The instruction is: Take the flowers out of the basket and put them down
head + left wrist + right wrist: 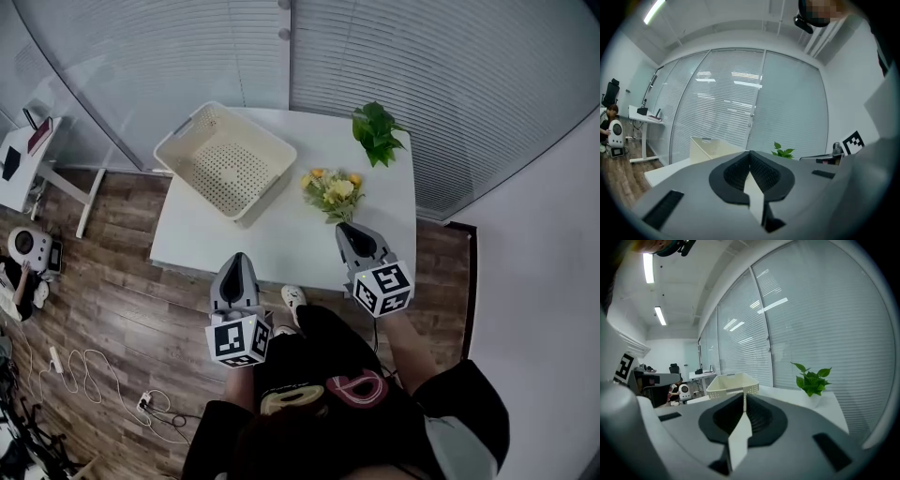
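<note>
A small bunch of yellow and white flowers (333, 190) lies on the white table (281, 239), to the right of the cream perforated basket (225, 159), which holds nothing. My right gripper (349, 228) hovers just short of the flowers, its jaws shut with nothing between them; in the right gripper view it (744, 404) looks over the basket (731, 383). My left gripper (236, 259) hangs at the table's near edge, also shut and holding nothing. The left gripper view shows its closed jaws (750, 164) and the basket (710, 147) beyond. Neither gripper view shows the flowers.
A green potted plant (377, 129) stands at the table's far right corner, behind the flowers. Glass walls with blinds run along the back. A second white desk (28, 159) and a person's arm are at the left; cables (103, 375) lie on the wood floor.
</note>
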The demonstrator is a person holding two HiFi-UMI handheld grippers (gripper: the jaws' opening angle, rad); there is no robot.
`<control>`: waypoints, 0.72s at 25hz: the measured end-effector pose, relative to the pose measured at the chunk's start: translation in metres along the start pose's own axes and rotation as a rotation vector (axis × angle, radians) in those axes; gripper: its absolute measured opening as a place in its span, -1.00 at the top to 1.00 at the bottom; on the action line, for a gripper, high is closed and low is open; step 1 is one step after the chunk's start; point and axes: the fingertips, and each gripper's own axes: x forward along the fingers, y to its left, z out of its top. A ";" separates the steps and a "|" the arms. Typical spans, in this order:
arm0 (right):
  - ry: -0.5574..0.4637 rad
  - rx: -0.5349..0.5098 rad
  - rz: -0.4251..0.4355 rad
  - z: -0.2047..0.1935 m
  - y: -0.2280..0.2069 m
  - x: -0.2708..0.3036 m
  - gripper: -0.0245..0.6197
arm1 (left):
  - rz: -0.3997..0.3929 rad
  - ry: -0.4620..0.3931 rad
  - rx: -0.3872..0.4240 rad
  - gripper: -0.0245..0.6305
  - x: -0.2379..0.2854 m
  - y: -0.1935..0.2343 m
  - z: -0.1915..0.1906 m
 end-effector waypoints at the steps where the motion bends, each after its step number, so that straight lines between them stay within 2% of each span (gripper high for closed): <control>1: -0.011 -0.009 -0.012 0.002 -0.001 0.000 0.86 | 0.001 -0.003 0.001 0.87 0.000 0.000 0.000; 7: -0.037 -0.015 -0.071 0.008 -0.005 0.000 0.90 | 0.009 -0.015 0.002 0.87 -0.001 0.003 0.006; 18: -0.064 -0.021 -0.081 0.010 -0.011 -0.007 0.90 | 0.012 -0.023 0.001 0.87 -0.002 -0.001 0.005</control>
